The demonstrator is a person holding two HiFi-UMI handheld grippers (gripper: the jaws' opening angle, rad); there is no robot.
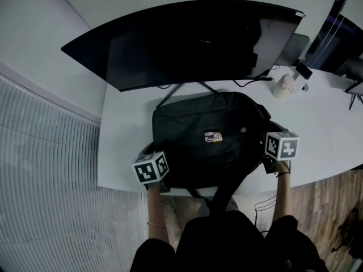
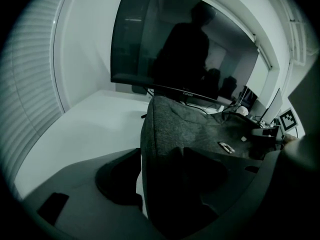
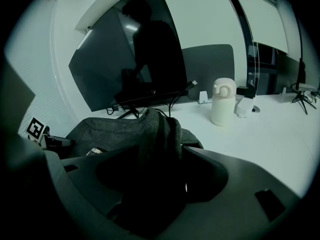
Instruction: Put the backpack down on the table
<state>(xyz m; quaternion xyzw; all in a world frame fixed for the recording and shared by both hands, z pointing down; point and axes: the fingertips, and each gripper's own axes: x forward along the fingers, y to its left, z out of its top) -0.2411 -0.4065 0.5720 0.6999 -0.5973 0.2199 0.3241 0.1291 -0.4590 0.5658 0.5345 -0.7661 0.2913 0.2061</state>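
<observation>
A dark grey backpack (image 1: 193, 152) lies flat on the white table (image 1: 125, 123) in front of the monitor, with a small tag (image 1: 212, 136) on its top. Its straps (image 1: 227, 191) hang over the table's front edge. My left gripper (image 1: 154, 162) is at the bag's near left corner. In the left gripper view the jaws (image 2: 165, 184) stand wide with that corner (image 2: 190, 129) between them, a strip of table showing beside it. My right gripper (image 1: 271, 152) is at the bag's right side. Its jaws (image 3: 160, 179) stand wide around a bunched fold of fabric (image 3: 157, 129).
A large curved monitor (image 1: 181, 38) stands just behind the bag, its cables trailing to the right. A white bottle (image 1: 283, 85) and small devices sit at the back right. A ribbed white wall panel (image 1: 45, 169) borders the table's left side. The person stands at the front edge.
</observation>
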